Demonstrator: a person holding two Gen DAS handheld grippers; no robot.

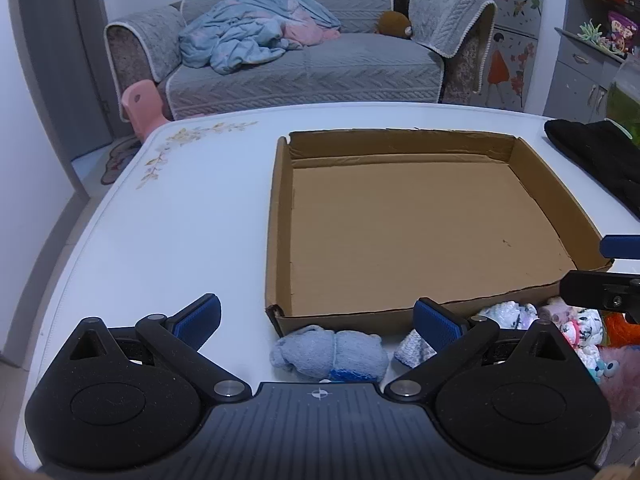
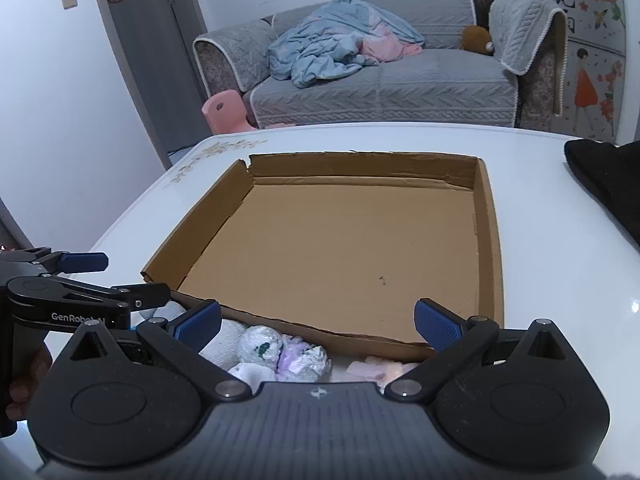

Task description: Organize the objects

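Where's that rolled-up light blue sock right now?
In the left wrist view, the light blue sock lies on the white table, just outside the near left corner of the empty cardboard tray, between the open left gripper's fingers.

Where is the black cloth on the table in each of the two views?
Left wrist view: the black cloth lies at the right edge, beyond the cardboard tray's far right corner.
Right wrist view: the black cloth is at the right edge too, right of the tray.
Shared landmark: the cardboard tray.
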